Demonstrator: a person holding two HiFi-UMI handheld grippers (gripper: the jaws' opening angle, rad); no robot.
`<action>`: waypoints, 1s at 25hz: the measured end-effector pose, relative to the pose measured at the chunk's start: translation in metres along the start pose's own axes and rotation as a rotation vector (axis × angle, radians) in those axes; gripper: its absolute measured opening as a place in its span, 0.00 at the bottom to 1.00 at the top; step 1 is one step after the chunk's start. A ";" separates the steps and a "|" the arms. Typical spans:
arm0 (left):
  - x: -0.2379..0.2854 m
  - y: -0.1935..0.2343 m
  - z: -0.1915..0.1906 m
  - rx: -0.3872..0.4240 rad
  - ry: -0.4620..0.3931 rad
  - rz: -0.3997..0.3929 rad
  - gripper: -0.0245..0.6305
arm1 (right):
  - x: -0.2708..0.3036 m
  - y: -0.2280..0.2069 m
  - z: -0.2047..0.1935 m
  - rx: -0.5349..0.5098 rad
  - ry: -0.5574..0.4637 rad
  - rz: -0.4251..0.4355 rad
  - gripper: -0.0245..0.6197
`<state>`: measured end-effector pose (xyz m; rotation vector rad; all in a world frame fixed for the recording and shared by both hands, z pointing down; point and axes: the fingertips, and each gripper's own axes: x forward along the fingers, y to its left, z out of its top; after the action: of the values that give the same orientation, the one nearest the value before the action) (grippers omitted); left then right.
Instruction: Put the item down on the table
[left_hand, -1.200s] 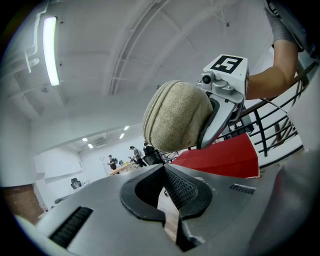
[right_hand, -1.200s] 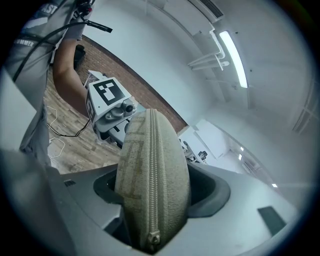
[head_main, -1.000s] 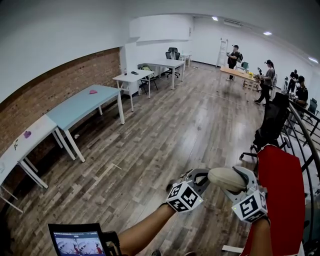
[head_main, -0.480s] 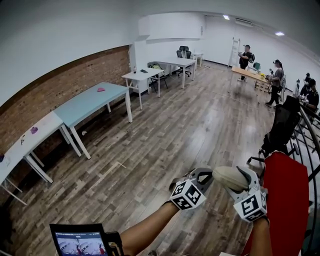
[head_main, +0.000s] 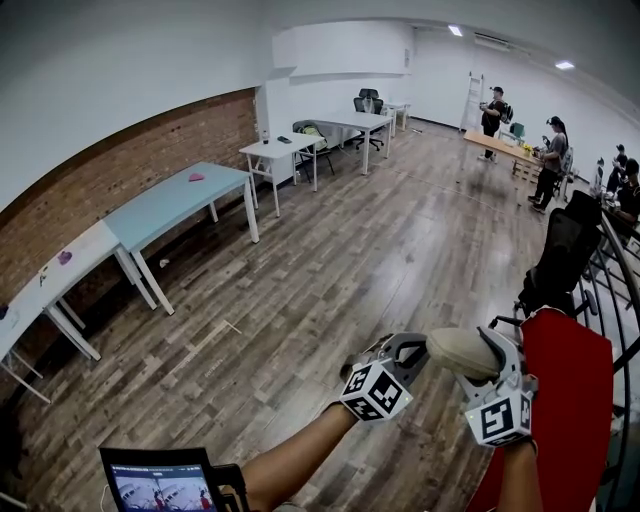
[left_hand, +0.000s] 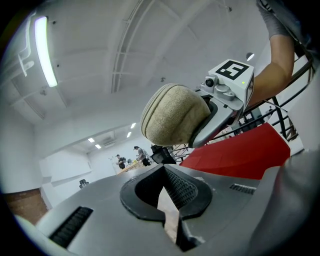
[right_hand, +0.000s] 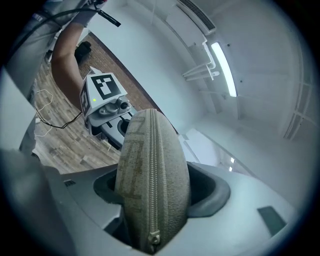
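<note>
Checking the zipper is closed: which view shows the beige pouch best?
Right gripper view: the pouch fills it, zipper facing the camera, held in the right tool. Left gripper view shows its rounded side; head view, its end.

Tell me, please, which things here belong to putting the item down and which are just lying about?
Job: tan zip pouch; right gripper, its jaws shut on the pouch.
Lying about: left gripper, holding nothing; black office chair; tablet screen; ladder.
</note>
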<state>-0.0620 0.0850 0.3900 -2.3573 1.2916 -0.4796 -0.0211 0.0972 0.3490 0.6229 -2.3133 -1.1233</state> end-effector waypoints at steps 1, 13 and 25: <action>0.009 -0.001 0.002 0.008 -0.005 0.004 0.04 | -0.001 -0.005 -0.007 -0.015 -0.005 -0.012 0.51; 0.090 0.002 -0.003 0.077 -0.053 -0.022 0.04 | 0.023 -0.041 -0.070 -0.038 -0.017 -0.067 0.51; 0.153 0.089 -0.045 0.093 -0.117 -0.098 0.04 | 0.114 -0.094 -0.100 -0.016 0.083 -0.134 0.51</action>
<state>-0.0688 -0.0972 0.3991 -2.3419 1.0825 -0.4154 -0.0318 -0.0813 0.3527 0.8135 -2.2173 -1.1526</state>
